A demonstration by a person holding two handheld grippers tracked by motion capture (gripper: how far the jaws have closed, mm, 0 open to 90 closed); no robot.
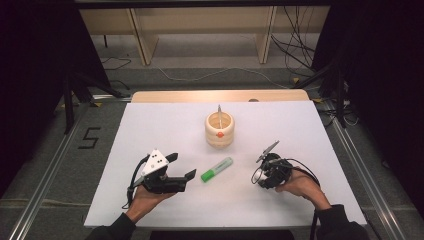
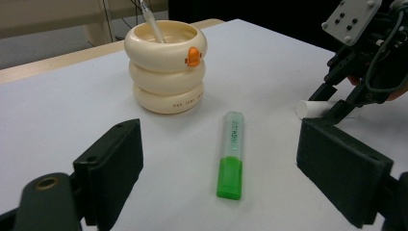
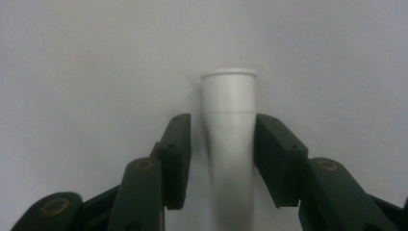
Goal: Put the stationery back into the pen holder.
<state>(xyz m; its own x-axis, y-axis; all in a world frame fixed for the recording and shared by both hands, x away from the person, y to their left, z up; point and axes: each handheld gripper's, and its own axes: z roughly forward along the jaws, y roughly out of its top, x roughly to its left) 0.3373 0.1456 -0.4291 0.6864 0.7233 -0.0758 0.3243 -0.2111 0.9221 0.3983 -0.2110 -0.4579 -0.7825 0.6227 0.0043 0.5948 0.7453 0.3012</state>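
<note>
The right gripper (image 3: 222,154) straddles a white tube (image 3: 229,110) on the table (image 1: 150,125), jaws nearly touching it; the left gripper (image 2: 219,168) gapes wide, empty, facing a green marker (image 2: 231,154)

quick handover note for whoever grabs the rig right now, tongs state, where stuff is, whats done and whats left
Right tongs: jaws either side of the white marker lying on the table; small gaps to the pads, so not gripped yet.
Left tongs: open, empty, resting on the table and pointing at the green highlighter.
Cream ring-shaped pen holder stands mid-table with one pen already in it.
Done: one pen in the holder.
Left, probably: close on the white marker, lift it, drop it in the holder, then do the same with the highlighter.
</note>
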